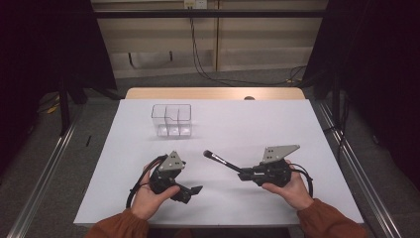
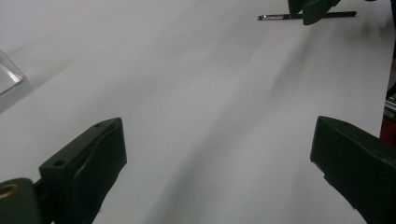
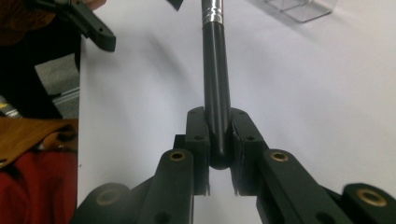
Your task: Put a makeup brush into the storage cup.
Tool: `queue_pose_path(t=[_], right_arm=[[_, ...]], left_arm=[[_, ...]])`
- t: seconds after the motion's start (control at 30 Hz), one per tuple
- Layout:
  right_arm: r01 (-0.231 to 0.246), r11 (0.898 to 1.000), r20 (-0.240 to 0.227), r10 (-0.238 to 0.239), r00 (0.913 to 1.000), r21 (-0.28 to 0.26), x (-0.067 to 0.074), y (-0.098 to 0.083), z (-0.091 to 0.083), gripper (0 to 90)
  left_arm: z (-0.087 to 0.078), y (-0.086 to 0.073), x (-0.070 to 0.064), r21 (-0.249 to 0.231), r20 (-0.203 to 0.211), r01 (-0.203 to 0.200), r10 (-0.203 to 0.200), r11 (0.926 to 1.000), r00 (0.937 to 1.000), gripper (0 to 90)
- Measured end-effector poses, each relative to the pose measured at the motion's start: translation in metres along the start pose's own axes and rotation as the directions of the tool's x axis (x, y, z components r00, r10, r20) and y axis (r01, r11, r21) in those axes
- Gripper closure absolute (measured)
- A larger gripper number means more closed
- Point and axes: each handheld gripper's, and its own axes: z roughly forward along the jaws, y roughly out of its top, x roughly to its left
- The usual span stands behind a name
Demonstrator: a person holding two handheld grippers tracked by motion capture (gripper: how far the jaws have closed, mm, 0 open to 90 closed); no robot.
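We keep the left gripper (image 1: 190, 192) low over the white table (image 1: 297, 124) with its jaws wide and nothing between them, probably parked so it stays out of the other hand's way. The clear divided box (image 1: 172, 120) stands well apart toward the far left, likely where the brush goes; we see nothing on the bare stretch between. On the right, we clamp the right gripper (image 3: 218, 135) tight on the butt end of the makeup brush (image 1: 221, 160), bristles held out up-left toward the box.
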Motion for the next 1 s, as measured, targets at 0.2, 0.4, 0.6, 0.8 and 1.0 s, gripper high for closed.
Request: queue_pose_path(t=[0.2, 0.4, 0.6, 0.8, 1.0], right_arm=[[0.011, 0.998, 0.012, -0.011, 0.9999, -0.068, 0.004, 0.003, -0.004, 79.9], [0.002, 0.991, 0.038, 0.003, 0.9993, -0.132, 0.007, 0.006, -0.008, 79.9], [-0.005, 0.983, 0.037, 0.012, 0.9992, -0.182, 0.009, 0.008, -0.009, 79.9], [-0.002, 0.979, 0.024, 0.007, 0.9997, -0.203, 0.011, 0.008, -0.005, 79.8], [-0.012, 0.976, 0.01, 0.015, 0.9998, -0.216, 0.009, 0.008, -0.002, 79.8]], left_arm=[[0.0, 0.001, -0.001, -0.017, -0.005, 0.004, -0.004, 0.9998, 1.0, 3.6], [-0.001, 0.003, -0.005, -0.059, -0.009, 0.0, 0.0, 0.9983, 1.0, 3.8], [0.001, 0.008, -0.009, -0.088, -0.004, 0.001, -0.001, 0.9961, 1.0, 3.7], [0.005, 0.011, -0.011, -0.113, -0.008, -0.011, 0.011, 0.9935, 0.9999, 3.7], [0.011, 0.016, -0.014, -0.186, 0.003, -0.013, 0.014, 0.9825, 0.9999, 3.5]])
